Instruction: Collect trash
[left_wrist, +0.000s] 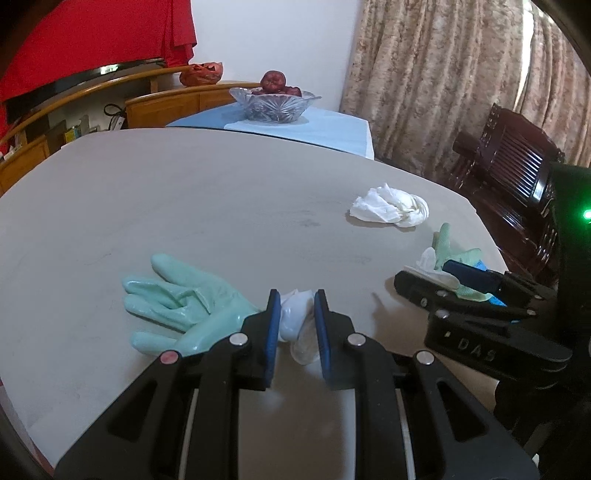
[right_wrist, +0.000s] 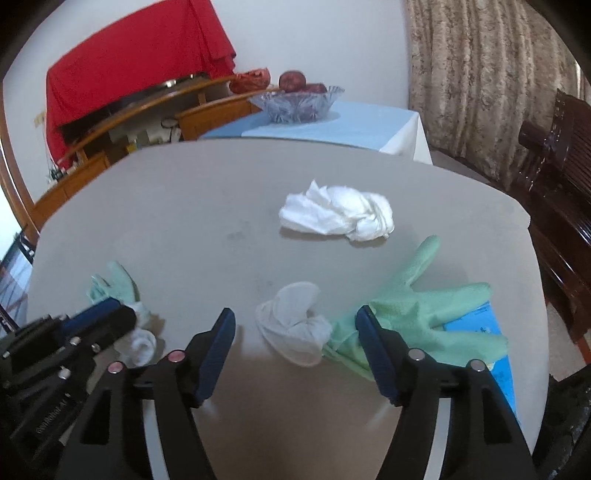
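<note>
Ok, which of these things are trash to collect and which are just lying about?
Trash: green glove at the left gripper; second green glove; crumpled tissue.
Lying about: glass fruit bowl; red cloth; wooden chair.

A grey table (right_wrist: 192, 206) with rounded corners carries the litter. A crumpled white tissue (right_wrist: 336, 214) lies toward its far right. Nearer, a mint-green glove (left_wrist: 181, 306) lies flat on the left with fingers spread, its white cuff (left_wrist: 295, 325) beside it. A second green glove (right_wrist: 424, 310) lies on the right, partly over a blue packet (right_wrist: 491, 336) at the table's edge, with a white cuff (right_wrist: 295, 325) bunched just left of it.
</note>
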